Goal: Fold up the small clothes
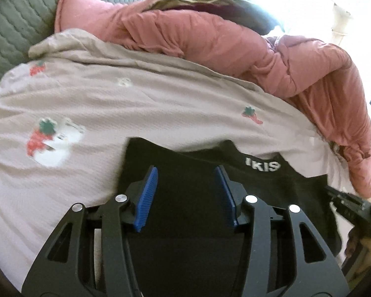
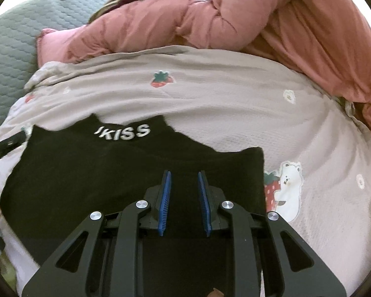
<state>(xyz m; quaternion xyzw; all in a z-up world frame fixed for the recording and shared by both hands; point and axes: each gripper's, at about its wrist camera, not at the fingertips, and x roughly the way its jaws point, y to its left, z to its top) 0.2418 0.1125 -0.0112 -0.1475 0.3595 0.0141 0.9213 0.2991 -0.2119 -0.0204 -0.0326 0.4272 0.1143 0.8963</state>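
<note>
Garment [image 2: 111, 173] black, centre frame, waistband across upper edge | left gripper [image 1: 186, 195] released, empty, above it | right gripper [image 2: 184, 203] narrowly parted, empty, above its right half

Bed by a really bright window

Strawberry-print beige sheet [image 1: 111, 94], bunched pink duvet [image 1: 210, 39] behind it, grey-green quilted cover [image 2: 10, 57] at the left, daylight blowing out the top corner.

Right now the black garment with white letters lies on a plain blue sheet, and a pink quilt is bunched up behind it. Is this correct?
Not quite. The black garment lies on a pale beige sheet printed with strawberries and bears, not a plain blue one. The right wrist view shows it clearly. The pink quilt is indeed bunched up behind it.
</note>
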